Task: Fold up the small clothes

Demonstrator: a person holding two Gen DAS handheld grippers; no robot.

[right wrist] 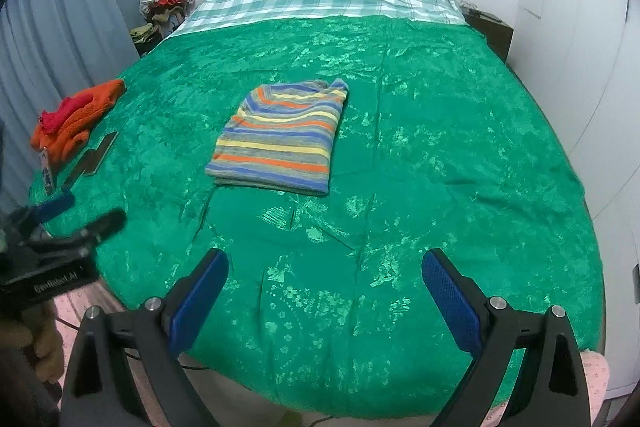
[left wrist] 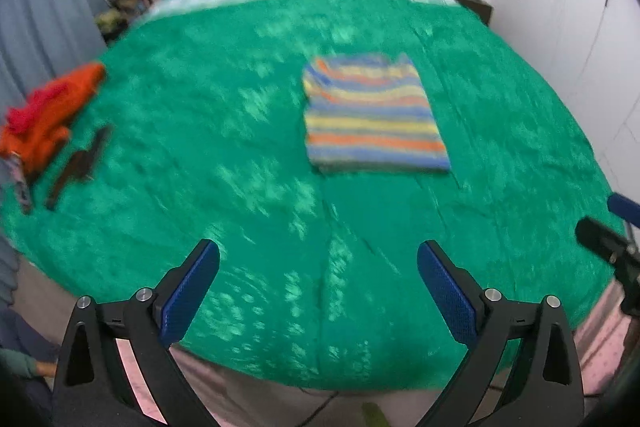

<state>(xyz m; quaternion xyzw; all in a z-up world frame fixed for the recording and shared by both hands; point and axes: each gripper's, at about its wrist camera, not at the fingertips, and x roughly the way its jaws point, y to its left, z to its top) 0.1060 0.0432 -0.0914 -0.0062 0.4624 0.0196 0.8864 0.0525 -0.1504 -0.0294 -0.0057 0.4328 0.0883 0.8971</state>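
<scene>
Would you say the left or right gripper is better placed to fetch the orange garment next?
Left, probably. The orange garment lies at the bed's left edge, and the open left gripper hangs on that side, nearer than the open right gripper.

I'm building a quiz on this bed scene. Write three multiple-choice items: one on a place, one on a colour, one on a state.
1. Where does the orange garment lie?
A. at the bed's left edge
B. on the pillow
C. on top of the striped garment

2. What colour is the bedspread under the clothes?
A. red
B. green
C. white

3. In what state is the striped garment?
A. hanging from a gripper
B. folded flat
C. balled up

Answers: 1 A, it sits bunched by the curtain side, apart from the striped piece. 2 B, shiny green cloth covers most of the bed. 3 B, it lies as a neat rectangle with both the left gripper and the right gripper open and away from it.
</scene>
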